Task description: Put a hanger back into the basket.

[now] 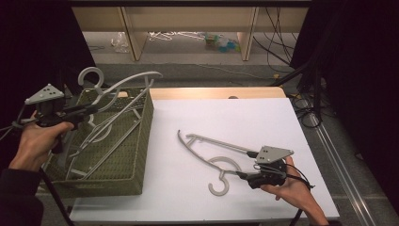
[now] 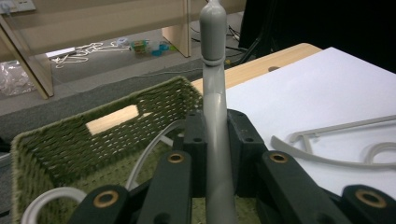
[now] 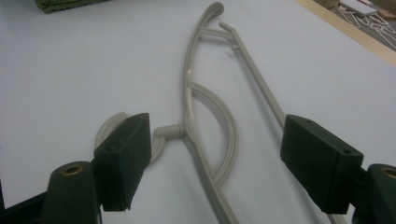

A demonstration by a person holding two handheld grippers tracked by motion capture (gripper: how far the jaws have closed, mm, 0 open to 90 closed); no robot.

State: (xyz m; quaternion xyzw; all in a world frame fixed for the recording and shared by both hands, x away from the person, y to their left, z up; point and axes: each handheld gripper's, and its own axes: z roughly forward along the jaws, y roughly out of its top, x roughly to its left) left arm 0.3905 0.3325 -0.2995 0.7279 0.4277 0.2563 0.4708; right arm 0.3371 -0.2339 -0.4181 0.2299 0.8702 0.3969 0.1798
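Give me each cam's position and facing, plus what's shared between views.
High view: above the person's side, looking forward and down on the table; both forearms, left gripper, right gripper.
Left gripper view: rides the left gripper, looking over the green basket; jaws shut on a raised hanger.
Right gripper view: rides the right gripper, low over the sheet; jaws open around the flat hanger.
Shared: the flat hanger appears in all three.

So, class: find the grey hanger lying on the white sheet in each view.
High view: hanger on the sheet, centre-right, before the right gripper.
Left gripper view: right edge.
Right gripper view: centre, between open jaws.
Shared landmark: green basket.
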